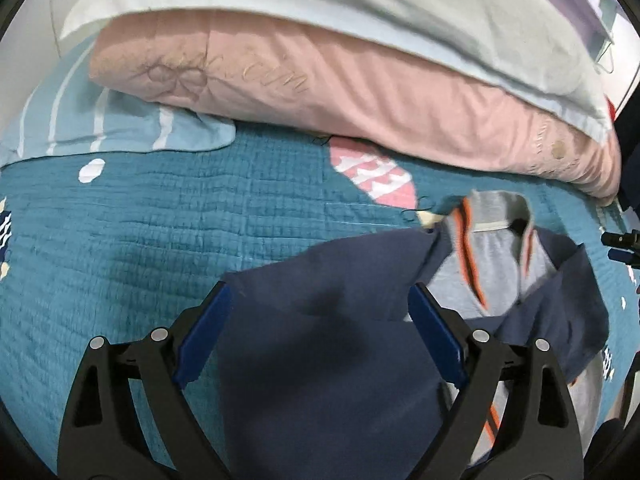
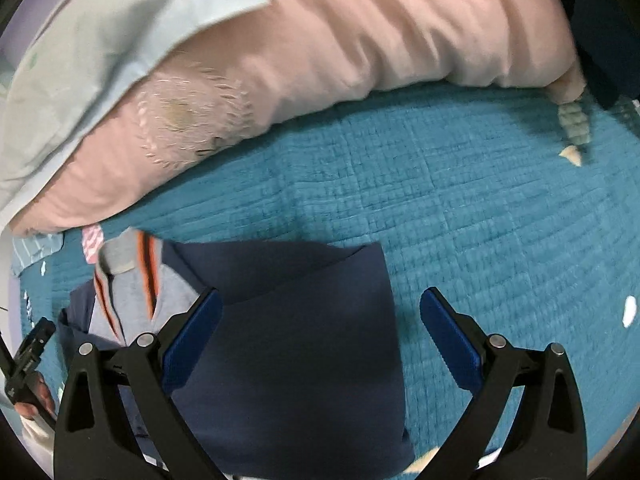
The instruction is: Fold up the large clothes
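A navy garment (image 1: 320, 344) with a grey front and an orange-striped collar (image 1: 496, 216) lies on the teal quilt (image 1: 140, 232). Its navy sides are folded in over the grey front. My left gripper (image 1: 322, 312) hovers open over the left folded part, and its blue pads (image 1: 204, 332) stand wide apart with the cloth lying loose below them. In the right wrist view the same garment (image 2: 300, 344) shows its collar (image 2: 124, 256) at the left. My right gripper (image 2: 320, 320) is open above the right folded edge and grips nothing.
A folded pink duvet (image 1: 360, 92) under a pale blue sheet (image 1: 360, 4) lies across the far side of the bed. A light blue striped pillow (image 1: 120, 128) sits at the far left. A hand holding the other gripper (image 2: 28, 356) shows at the left edge.
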Demonstrator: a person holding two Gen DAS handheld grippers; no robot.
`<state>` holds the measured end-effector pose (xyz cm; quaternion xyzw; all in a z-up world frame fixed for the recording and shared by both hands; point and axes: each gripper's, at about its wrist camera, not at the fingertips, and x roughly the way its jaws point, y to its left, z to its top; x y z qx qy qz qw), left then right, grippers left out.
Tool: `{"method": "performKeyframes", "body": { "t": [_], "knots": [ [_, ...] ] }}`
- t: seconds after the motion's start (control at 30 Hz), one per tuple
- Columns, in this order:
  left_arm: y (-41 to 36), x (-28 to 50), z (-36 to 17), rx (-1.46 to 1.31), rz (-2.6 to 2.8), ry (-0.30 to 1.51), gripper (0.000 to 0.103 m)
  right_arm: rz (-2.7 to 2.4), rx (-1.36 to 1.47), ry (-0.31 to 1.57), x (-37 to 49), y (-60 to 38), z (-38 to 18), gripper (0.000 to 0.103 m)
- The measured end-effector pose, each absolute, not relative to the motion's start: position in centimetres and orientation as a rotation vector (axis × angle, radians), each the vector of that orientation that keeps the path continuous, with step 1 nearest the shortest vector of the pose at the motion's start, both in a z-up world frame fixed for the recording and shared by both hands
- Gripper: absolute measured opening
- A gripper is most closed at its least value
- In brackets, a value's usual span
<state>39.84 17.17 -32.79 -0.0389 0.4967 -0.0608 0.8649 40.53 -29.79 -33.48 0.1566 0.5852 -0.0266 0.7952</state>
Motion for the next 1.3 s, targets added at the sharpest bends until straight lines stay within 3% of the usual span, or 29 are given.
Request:
{"method": "performKeyframes", "body": {
  "t": [0.37, 0.43, 0.47, 0.5, 0.6, 0.63, 0.7, 0.8, 1.3],
  "knots": [
    [19.0, 43.2, -36.8, -0.160, -0.083, 1.216, 0.087, -0.087, 0.360, 1.393, 43.4, -31.4, -38.2, 0.095],
    [18.6, 43.2, -37.3, -0.122, -0.069, 1.240, 0.067, -0.098, 0.349, 1.403, 43.5, -31.4, -38.8, 0.091],
    [18.5, 43.2, -37.4, -0.089, -0.049, 1.237, 0.061, -0.086, 0.362, 1.410, 43.4, -31.4, -39.0, 0.078],
    [18.4, 43.1, -37.5, -0.055, -0.027, 1.239, 0.049, -0.081, 0.371, 1.422, 43.4, -31.3, -39.3, 0.057],
    [18.8, 42.9, -37.1, -0.071, -0.033, 1.228, 0.019, -0.090, 0.341, 1.414, 43.1, -31.0, -39.1, 0.040],
    [18.8, 42.7, -36.8, -0.075, -0.038, 1.218, 0.015, -0.095, 0.324, 1.408, 43.0, -30.7, -39.0, 0.038],
    [18.8, 42.3, -36.5, -0.058, -0.037, 1.203, 0.013, -0.092, 0.290, 1.389, 42.7, -29.6, -38.4, 0.022],
    [18.3, 41.6, -36.2, -0.039, -0.010, 1.169, 0.010, -0.106, 0.255, 1.362, 41.7, -28.8, -37.6, 0.013],
    [17.9, 39.8, -32.3, -0.030, -0.021, 1.082, 0.009, -0.141, 0.206, 1.283, 37.5, -29.3, -32.2, 0.010]
  ]
}}
